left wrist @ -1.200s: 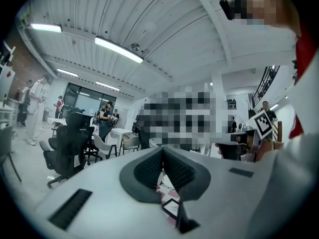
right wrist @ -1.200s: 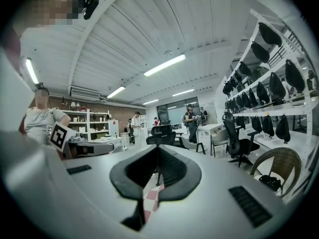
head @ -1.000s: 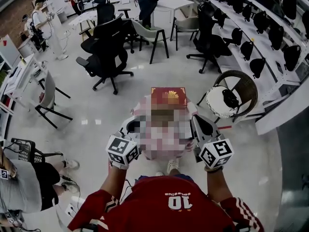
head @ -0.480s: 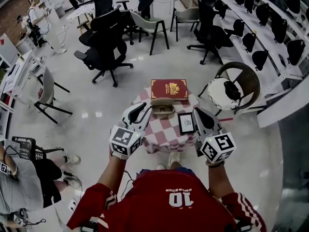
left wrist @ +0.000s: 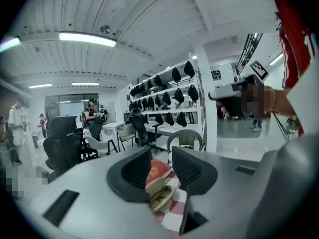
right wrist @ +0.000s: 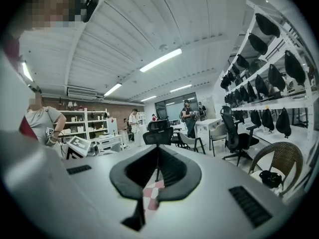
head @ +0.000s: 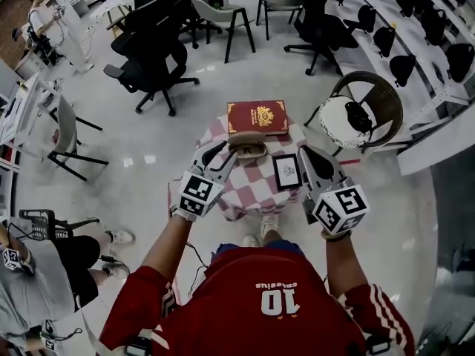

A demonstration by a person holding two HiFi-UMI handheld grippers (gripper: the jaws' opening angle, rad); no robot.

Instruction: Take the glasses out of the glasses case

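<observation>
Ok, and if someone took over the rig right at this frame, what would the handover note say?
Left gripper: jaws opening, nothing gripped; the glasses case shows just beyond them.
Right gripper: jaws shut, empty, by the right edge of the table.
Case lies open on the checked cloth, in front of the red book; the glasses appear to be inside it.
Done: case open. Left: grip the glasses and lift them out.
</observation>
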